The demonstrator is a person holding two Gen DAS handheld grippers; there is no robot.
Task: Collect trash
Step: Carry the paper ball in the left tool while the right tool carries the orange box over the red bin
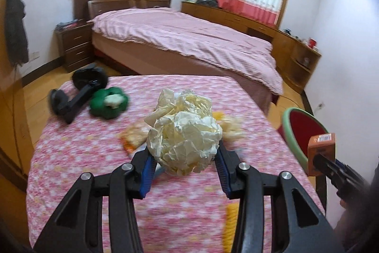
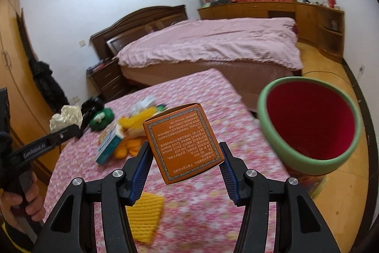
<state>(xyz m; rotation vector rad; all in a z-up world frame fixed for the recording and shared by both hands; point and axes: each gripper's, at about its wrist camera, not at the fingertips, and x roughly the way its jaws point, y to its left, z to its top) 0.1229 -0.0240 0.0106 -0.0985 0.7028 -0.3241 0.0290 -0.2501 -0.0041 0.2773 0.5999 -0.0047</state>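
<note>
My left gripper (image 1: 183,153) is shut on a crumpled ball of pale yellow paper (image 1: 184,132), held above the pink flowered table (image 1: 94,141). The same paper ball (image 2: 66,116) shows at the left of the right wrist view, in the left gripper (image 2: 68,128). My right gripper (image 2: 186,158) is shut on an orange carton (image 2: 184,144) with printed text, lifted over the table. That carton (image 1: 321,153) also appears at the right edge of the left wrist view. A red bin with a green rim (image 2: 310,122) stands just right of the carton, off the table's right side.
On the table lie a teal-and-white box (image 2: 110,144), yellow wrappers (image 2: 132,132), a yellow knitted mat (image 2: 144,217), a green flower-shaped thing (image 1: 109,103) and a black device (image 1: 80,91). Beyond stands a bed (image 1: 184,39) with a pink cover, and wooden cabinets (image 1: 296,56) line the wall.
</note>
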